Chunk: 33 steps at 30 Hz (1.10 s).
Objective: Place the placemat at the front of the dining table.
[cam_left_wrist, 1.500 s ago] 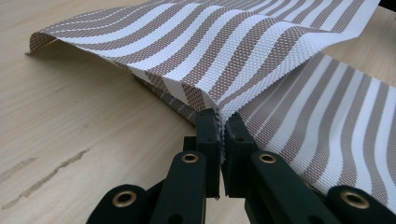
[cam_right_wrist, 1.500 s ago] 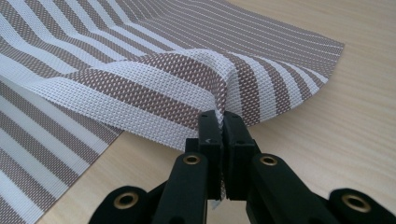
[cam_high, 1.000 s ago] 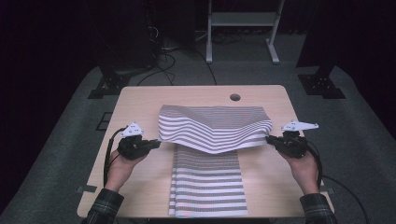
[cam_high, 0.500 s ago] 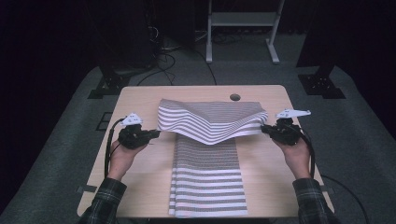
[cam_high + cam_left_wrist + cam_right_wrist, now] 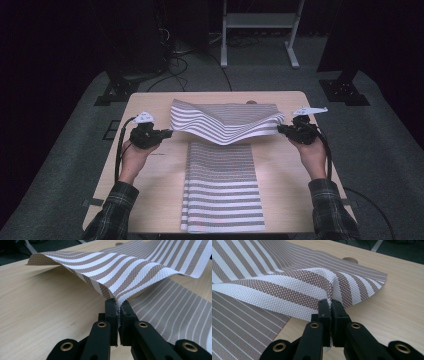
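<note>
Both hands have carried on toward the far side of the table since a second ago, and the lifted fold of the striped mat (image 5: 222,127) has gone with them: its raised edge now lies farther up the table (image 5: 150,200), closer to the round hole (image 5: 251,103) near the far edge, which the cloth now almost covers. More of the mat's lower layer is showing toward the person than before.

The mat itself lies down the middle of the table, long side running from the near edge away. Its far part is doubled back over itself and held up off the wood, sagging in the middle between the two grips.

The left gripper (image 5: 166,134) is clamped on the mat's left corner; in the left gripper view its jaws are pinched tight on the woven edge (image 5: 117,298), with the cloth rising away from them in a ridge. The right gripper (image 5: 281,129) is clamped on the right corner; in the right gripper view the jaws squeeze a puckered bit of the brown and white weave (image 5: 332,290), the fold fanning out to the left.

Plaid sleeves (image 5: 112,210) come in at the bottom. Beyond the table, a dark floor with cables (image 5: 180,50) and a grey stand (image 5: 260,30).
</note>
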Available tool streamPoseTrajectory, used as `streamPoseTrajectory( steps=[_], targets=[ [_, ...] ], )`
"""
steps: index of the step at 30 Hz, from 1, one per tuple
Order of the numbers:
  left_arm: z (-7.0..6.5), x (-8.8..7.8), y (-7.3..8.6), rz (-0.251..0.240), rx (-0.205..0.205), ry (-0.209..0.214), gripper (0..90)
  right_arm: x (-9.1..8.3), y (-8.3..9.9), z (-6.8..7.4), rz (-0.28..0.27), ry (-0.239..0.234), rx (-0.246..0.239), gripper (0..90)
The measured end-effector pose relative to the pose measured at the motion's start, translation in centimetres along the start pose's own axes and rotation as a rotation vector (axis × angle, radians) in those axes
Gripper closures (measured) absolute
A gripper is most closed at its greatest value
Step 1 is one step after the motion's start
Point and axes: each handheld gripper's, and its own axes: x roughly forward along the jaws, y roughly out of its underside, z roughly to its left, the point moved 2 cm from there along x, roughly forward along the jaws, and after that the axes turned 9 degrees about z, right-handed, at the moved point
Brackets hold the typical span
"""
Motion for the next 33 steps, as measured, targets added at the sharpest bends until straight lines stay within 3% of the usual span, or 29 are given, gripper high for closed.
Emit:
streamPoseTrajectory(
  steps=[9, 16, 33],
  targets=[
    [1.3, 1.4, -0.8, 0.003, -0.015, -0.013, 87.7, 1.2, -0.7, -1.3, -0.002, 0.017, 0.026, 87.5],
    [2.1, 2.8, -1.0, 0.015, -0.024, -0.025, 87.7, 2.7, -1.1, -1.9, 0.032, 0.023, 0.033, 87.4],
    [3.6, 6.1, 0.1, 0.076, -0.054, -0.054, 87.5, 6.3, -0.6, -3.3, 0.082, 0.074, 0.069, 87.2]
  ],
)
